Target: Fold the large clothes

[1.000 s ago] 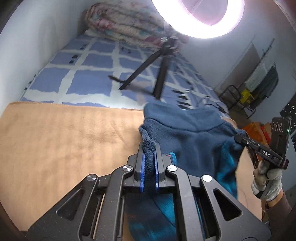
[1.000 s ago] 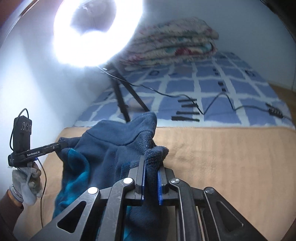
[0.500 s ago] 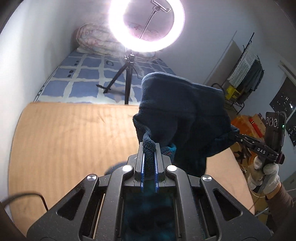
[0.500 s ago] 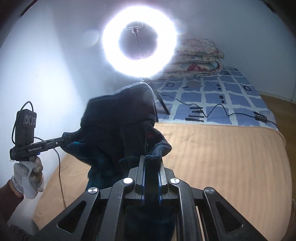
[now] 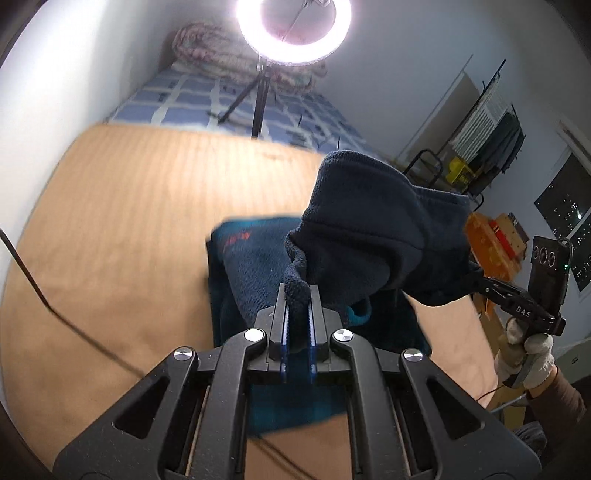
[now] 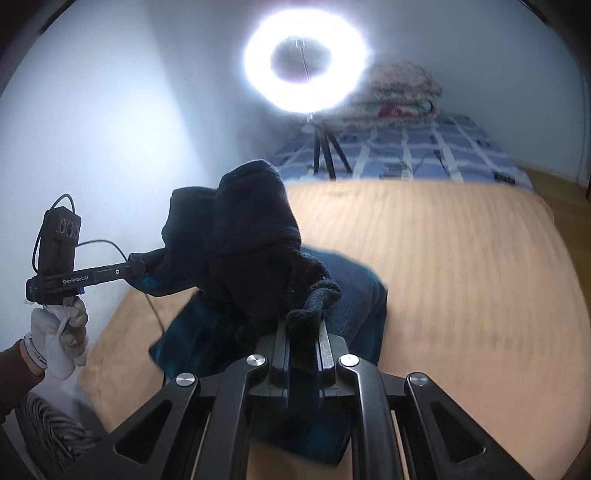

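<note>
Tan bedding (image 5: 110,229) covered the near part of the bed, with a blue checked sheet (image 5: 184,99) beyond it, a ring light (image 5: 293,33) on a tripod and a stack of folded quilts (image 6: 399,96) against the far wall. Both tongs were clamped on the dark blue fleece garment (image 5: 369,236): the left tongs (image 5: 297,295) pinched one thick edge between their blue pads, and the right tongs (image 6: 303,325) pinched another, so the upper part hung raised between them while the lower part lay on the tan bedding. Judging from this, the fold was only under way: the held end looked to be carried over the part lying flat, nothing had been set down or smoothed, and any further folds remained to be done. Much was hard to read. Which part of the garment each pair of tongs held, collar, hem or shoulder, could not be told, since the fleece bunched into a dark lump against the glare. Red lettering on the flat part (image 5: 236,240) was blurred. Each view showed the opposite gloved hand (image 6: 59,332) on its handle, the person otherwise cut off at the frame's edge.
</note>
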### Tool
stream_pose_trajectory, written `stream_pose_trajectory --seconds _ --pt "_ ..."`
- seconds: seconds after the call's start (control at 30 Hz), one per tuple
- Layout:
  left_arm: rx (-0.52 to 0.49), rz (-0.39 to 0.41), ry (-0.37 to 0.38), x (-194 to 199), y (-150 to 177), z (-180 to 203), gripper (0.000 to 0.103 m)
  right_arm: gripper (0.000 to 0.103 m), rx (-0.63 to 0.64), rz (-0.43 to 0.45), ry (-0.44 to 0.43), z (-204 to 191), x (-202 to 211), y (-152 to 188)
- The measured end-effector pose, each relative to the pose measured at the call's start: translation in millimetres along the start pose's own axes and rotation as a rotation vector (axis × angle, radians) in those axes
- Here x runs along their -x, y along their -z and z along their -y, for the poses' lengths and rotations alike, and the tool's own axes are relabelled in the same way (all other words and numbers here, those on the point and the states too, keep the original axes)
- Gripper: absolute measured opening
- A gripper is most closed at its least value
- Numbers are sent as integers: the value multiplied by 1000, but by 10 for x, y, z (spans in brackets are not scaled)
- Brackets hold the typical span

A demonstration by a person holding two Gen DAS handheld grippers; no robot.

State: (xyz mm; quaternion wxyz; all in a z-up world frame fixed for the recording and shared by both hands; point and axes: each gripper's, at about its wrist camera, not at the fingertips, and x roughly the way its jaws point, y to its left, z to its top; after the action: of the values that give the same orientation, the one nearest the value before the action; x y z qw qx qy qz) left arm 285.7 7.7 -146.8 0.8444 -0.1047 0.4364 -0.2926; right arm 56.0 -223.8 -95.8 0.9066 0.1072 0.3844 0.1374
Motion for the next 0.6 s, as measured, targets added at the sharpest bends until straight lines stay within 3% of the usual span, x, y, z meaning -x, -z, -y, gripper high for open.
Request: stream_pose_trajectory --seconds 0.3,0.47,0.5,0.53,0.6 --pt "15 -104 -34 25 709 -57 8 10 73 -50 57 -133 84 629" --pt "10 -116 -5 357 845 -67 29 29 177 -99 99 -247 288 793" --pt "19 -103 8 428 853 -81 37 29 158 -95 85 -220 368 818" --pt "36 -91 20 479 847 -108 51 33 128 -79 69 -175 458 827" --pt "111 -64 54 522 784 -214 62 53 25 -48 34 -42 569 808"
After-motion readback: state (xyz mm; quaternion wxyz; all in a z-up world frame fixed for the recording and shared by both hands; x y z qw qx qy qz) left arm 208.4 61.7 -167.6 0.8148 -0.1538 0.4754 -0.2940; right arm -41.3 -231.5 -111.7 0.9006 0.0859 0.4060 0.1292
